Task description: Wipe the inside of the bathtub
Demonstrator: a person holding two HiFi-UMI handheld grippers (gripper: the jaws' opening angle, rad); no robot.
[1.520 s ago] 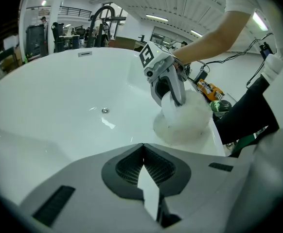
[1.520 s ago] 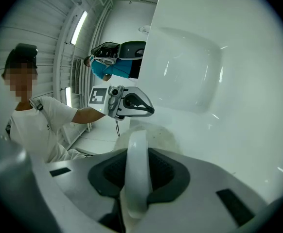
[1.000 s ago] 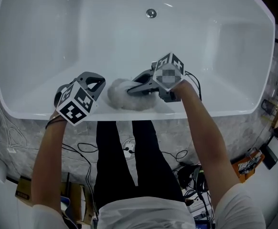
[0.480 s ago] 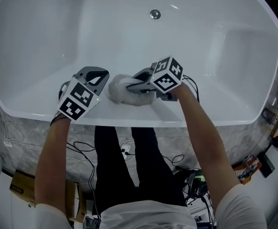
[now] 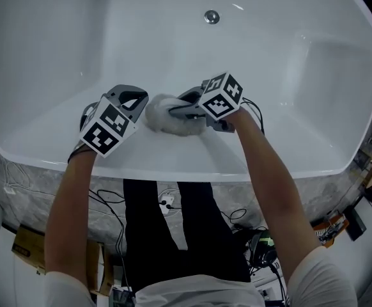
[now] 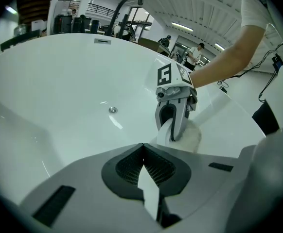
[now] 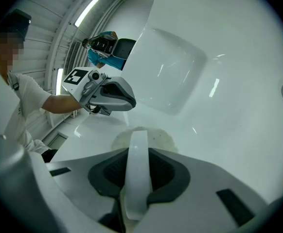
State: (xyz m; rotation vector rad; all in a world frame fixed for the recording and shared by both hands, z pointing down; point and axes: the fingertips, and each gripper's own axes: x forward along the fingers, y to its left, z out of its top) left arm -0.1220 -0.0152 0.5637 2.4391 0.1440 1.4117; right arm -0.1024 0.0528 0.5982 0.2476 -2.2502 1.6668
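The white bathtub fills the head view, its drain at the far side. A fluffy white pad lies against the near inner wall, just below the rim. My right gripper is shut on the fluffy white pad, pressing it to the wall; in the right gripper view the pad shows just past the shut jaws. My left gripper hovers close to the pad's left side, shut with nothing in it. The left gripper view shows the right gripper and the pad.
A dark faucet stands behind the tub's far rim. Cables, a cardboard box and other gear lie on the floor in front of the tub. The tub's ends slope up at left and right.
Both grippers and the pad have crept slightly along the near wall. The left gripper now sits closer to the pad.
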